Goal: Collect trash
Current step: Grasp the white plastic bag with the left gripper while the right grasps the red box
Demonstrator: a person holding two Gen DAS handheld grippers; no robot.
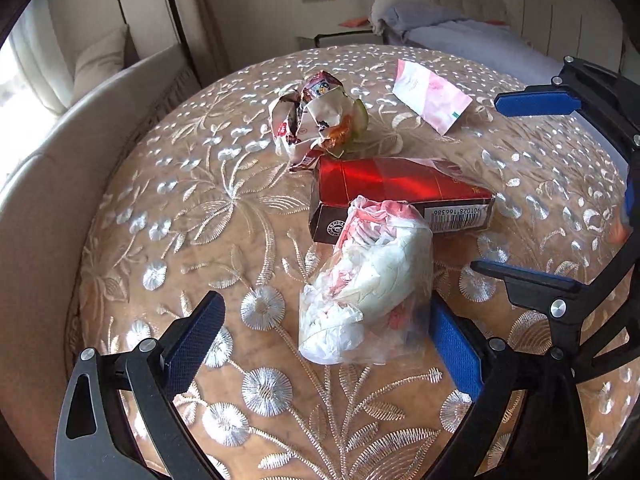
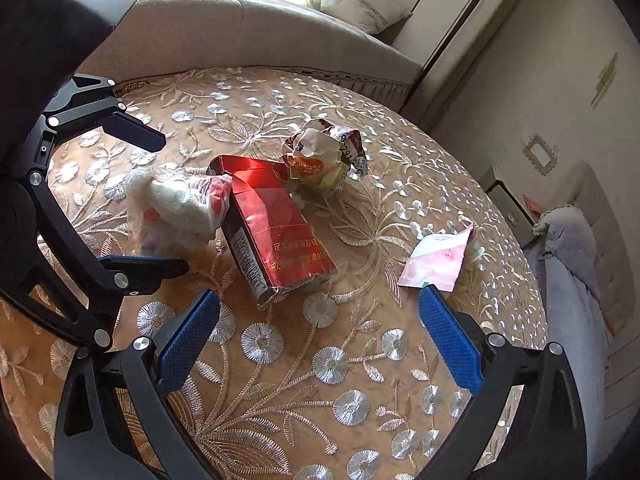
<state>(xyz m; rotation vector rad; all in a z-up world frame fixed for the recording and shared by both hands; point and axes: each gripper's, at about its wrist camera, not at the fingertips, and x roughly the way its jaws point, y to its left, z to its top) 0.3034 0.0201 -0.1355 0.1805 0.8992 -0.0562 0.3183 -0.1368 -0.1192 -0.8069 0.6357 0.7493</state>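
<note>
Trash lies on a round table with an embroidered cloth (image 1: 168,208). A clear bag of crumpled tissue (image 1: 368,280) lies between the open fingers of my left gripper (image 1: 328,312), close to the right finger and not clamped. Behind it lie a red cigarette box (image 1: 396,192), a crumpled printed wrapper (image 1: 316,116) and a pink tissue packet (image 1: 430,96). My right gripper (image 2: 320,312) is open and empty, just short of the red box (image 2: 276,232). The tissue bag (image 2: 176,204), the wrapper (image 2: 324,156) and the pink packet (image 2: 440,260) show there too. The left gripper (image 2: 168,204) straddles the bag.
A beige sofa (image 1: 52,168) curves round the table's left side, with a cushion (image 1: 100,60) on it. A bed with grey bedding (image 1: 440,28) stands behind the table. The table edge (image 2: 548,320) drops off at the right, near the bedding (image 2: 576,272).
</note>
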